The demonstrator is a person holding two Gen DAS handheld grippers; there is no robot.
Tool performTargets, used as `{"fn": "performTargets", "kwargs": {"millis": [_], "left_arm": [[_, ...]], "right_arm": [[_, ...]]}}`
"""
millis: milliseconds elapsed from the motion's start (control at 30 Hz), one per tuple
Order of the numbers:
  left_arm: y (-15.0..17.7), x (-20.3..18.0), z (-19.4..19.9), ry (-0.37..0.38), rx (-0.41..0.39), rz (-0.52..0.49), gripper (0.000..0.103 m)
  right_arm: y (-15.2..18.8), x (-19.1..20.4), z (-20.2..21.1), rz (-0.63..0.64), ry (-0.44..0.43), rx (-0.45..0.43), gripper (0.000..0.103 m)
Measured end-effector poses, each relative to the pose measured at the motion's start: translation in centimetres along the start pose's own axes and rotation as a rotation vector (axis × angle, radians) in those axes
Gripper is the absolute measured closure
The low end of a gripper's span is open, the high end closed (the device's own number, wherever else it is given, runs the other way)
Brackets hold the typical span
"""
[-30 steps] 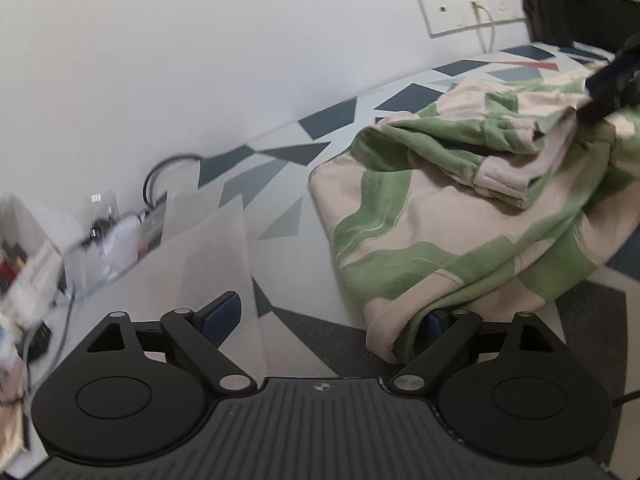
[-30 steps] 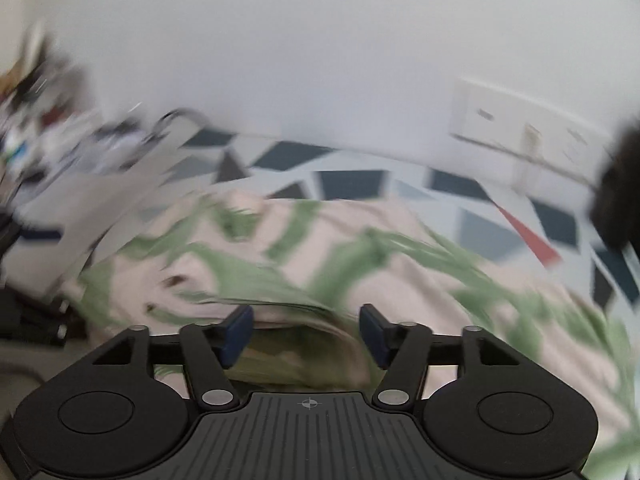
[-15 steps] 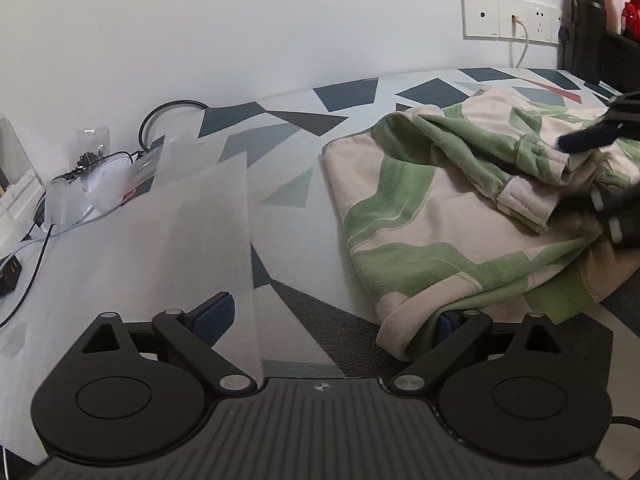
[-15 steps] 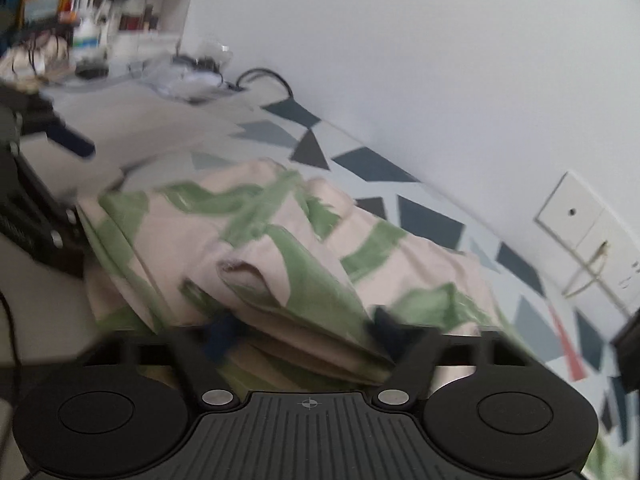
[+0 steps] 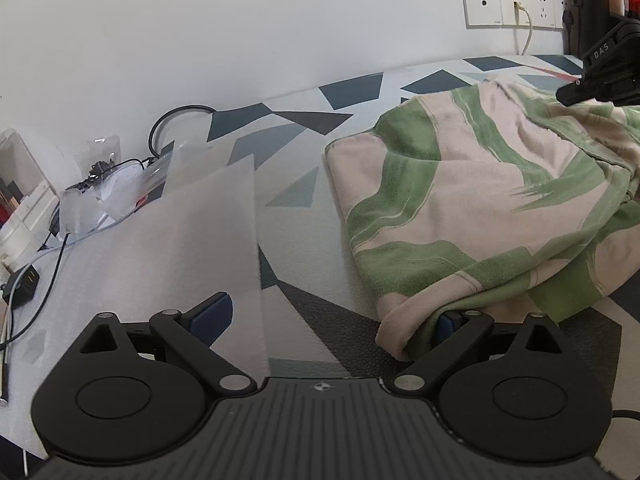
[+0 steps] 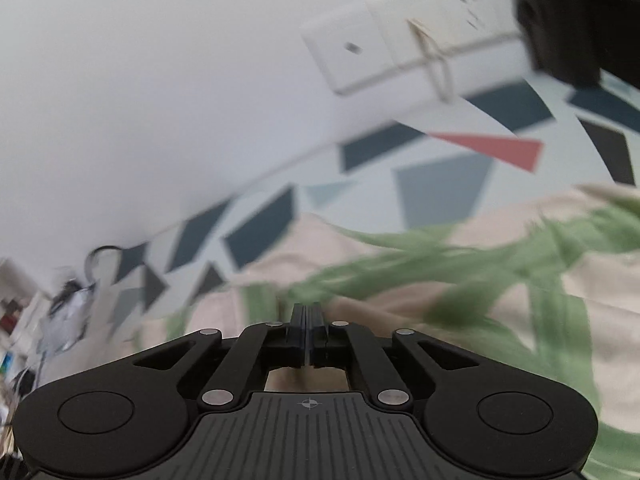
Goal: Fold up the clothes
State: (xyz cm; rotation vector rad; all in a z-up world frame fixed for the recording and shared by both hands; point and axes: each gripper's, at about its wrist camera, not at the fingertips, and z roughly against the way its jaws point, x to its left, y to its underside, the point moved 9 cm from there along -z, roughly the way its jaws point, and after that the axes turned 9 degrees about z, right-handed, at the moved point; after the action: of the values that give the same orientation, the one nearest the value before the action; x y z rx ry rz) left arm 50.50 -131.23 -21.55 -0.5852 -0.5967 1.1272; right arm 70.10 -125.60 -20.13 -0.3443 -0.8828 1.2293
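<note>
Two hand-held grippers: left point(image 5: 324, 316) spread wide touching garment point(image 5: 472, 208); right point(image 6: 306, 320) closed, empty.

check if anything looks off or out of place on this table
The green and beige garment lies bunched, its near hem draped over one finger of the open left gripper. At far left, cables and plastic bags lie jumbled.

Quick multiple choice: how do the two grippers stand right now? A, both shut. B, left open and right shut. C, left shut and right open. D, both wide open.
B: the left gripper has its fingers spread wide, one tucked under the hem of the green and beige garment, while the right gripper has its fingers pressed together above the fabric.
</note>
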Motion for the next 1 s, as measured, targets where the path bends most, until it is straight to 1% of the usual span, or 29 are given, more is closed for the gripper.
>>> {"fn": "performTargets", "kwargs": {"millis": [67, 100, 133, 167, 200, 233, 267, 333, 467, 600, 633, 667, 733, 767, 800, 867, 900, 933, 967, 1000], "left_arm": [[0.0, 0.1, -0.1, -0.001, 0.004, 0.001, 0.003], [0.0, 0.1, -0.2, 0.0, 0.005, 0.007, 0.002], [0.0, 0.3, -0.3, 0.001, 0.008, 0.017, 0.002], [0.0, 0.4, -0.3, 0.004, 0.011, 0.028, 0.001], [0.0, 0.5, -0.4, 0.007, 0.015, 0.039, 0.001], [0.1, 0.6, -0.5, 0.011, 0.019, 0.05, 0.0], [0.1, 0.7, -0.6, 0.015, 0.022, 0.061, 0.0], [0.1, 0.9, -0.8, 0.029, 0.035, 0.089, 0.0], [0.1, 1.3, -1.3, 0.05, 0.066, 0.14, 0.0], [0.1, 1.3, -1.5, 0.054, 0.075, 0.165, 0.0], [0.1, 1.3, -1.5, 0.055, 0.076, 0.172, 0.0], [0.1, 1.3, -1.5, 0.056, 0.076, 0.178, 0.0], [0.2, 1.4, -1.5, 0.06, 0.074, 0.185, 0.0], [0.2, 1.5, -1.6, 0.064, 0.073, 0.189, 0.0], [0.3, 1.6, -1.6, 0.07, 0.074, 0.195, 0.0], [0.3, 1.7, -1.7, 0.08, 0.076, 0.209, 0.0], [0.4, 1.7, -1.7, 0.084, 0.076, 0.215, 0.0], [0.4, 1.8, -1.7, 0.087, 0.075, 0.219, 0.0], [0.4, 1.8, -1.7, 0.089, 0.074, 0.221, 0.0], [0.4, 1.8, -1.7, 0.09, 0.073, 0.222, 0.0]], "right_arm": [[0.3, -0.5, 0.2, 0.005, -0.01, 0.02, 0.089], [0.5, -0.4, 0.7, 0.03, -0.011, 0.021, 0.077], [0.7, -0.4, 1.2, 0.055, -0.013, 0.022, 0.069], [1.1, -0.1, 1.6, 0.088, -0.022, 0.032, 0.067], [1.6, 0.1, 2.1, 0.121, -0.031, 0.042, 0.062], [2.1, 0.6, 2.2, 0.157, -0.029, 0.061, 0.054], [2.7, 1.1, 2.2, 0.192, -0.027, 0.079, 0.052], [3.8, 2.0, 2.3, 0.264, -0.023, 0.116, 0.051], [5.7, 3.8, 2.0, 0.325, -0.019, 0.17, 0.05], [6.6, 4.7, 1.8, 0.358, -0.005, 0.188, 0.046], [6.7, 5.0, 1.8, 0.366, 0.001, 0.193, 0.047], [6.9, 5.3, 1.7, 0.366, -0.012, 0.205, 0.05], [7.0, 5.4, 1.9, 0.366, -0.012, 0.205, 0.073], [7.1, 5.4, 1.9, 0.367, -0.012, 0.205, 0.077], [7.2, 5.4, 2.0, 0.367, -0.011, 0.205, 0.077], [7.3, 5.5, 2.1, 0.367, -0.011, 0.205, 0.076], [7.3, 5.5, 2.2, 0.367, -0.01, 0.205, 0.074], [7.4, 5.6, 2.3, 0.368, -0.01, 0.205, 0.066], [7.5, 5.6, 2.3, 0.368, -0.01, 0.205, 0.061], [7.4, 5.4, 2.3, 0.376, 0.013, 0.193, 0.054]]}}
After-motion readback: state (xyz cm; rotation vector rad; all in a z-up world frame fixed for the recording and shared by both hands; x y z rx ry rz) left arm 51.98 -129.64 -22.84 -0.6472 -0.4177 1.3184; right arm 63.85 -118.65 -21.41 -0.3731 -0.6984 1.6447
